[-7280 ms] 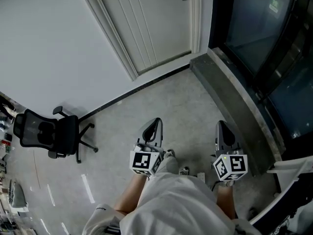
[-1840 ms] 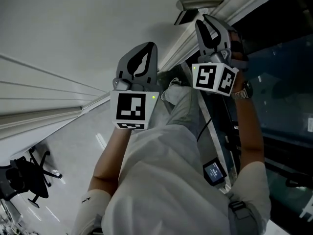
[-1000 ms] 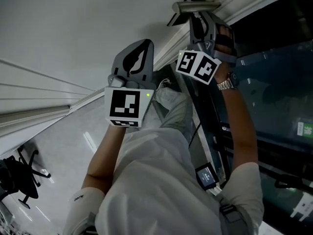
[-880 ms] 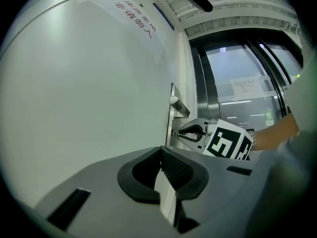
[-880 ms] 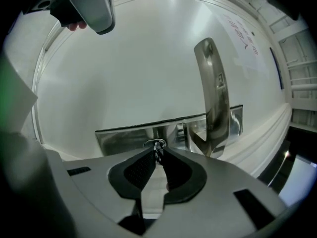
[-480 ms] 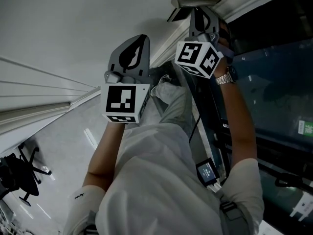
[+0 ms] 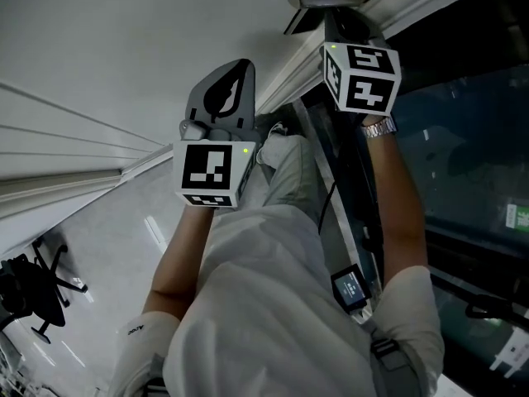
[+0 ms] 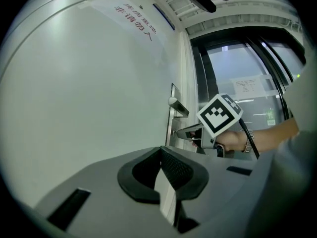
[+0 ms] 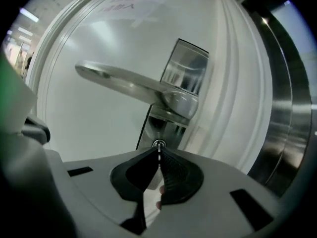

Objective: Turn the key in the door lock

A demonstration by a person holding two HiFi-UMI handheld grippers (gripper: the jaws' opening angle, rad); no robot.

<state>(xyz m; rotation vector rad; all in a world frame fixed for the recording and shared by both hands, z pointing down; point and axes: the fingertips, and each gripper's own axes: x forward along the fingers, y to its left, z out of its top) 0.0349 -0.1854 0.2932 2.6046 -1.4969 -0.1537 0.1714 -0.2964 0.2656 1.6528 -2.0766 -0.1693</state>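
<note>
A white door [image 7: 99, 48] with a smooth, matt painted face and shallow raised mouldings is filling most of the head view. A pale grey floor [image 7: 99, 230] is showing glossy streaks of reflected light below it. A black office chair [image 7: 29, 284] is standing on that floor, well apart from the door. Dark glass panels [image 7: 471, 139] in black frames are running along the other side of the white ribbed door frame [image 9: 233, 83].

A tall, narrow lock plate [image 9: 185, 76] of shiny silver metal is sitting at the door's edge, just beside the frame. A long, flat lever handle [image 9: 124, 81] of brushed metal is reaching out from it across the door, away from the frame. Below the handle's hub, the small round keyhole [image 9: 158, 144] is sitting low on the plate.

The right hand-held gripper [image 9: 158, 150] is pointing straight at the keyhole. Its ridged black pads have just been closing and are now pinching the key [image 9: 159, 157]. The key is showing only as a thin metal sliver, edge-on between the pads. Its long axis is running along the jaws and into the keyhole, square to the door.

The left hand-held gripper [image 8: 161, 149] is hanging near the door face, well aside from the lock, with its pads meeting at the tips and nothing between them.
</note>
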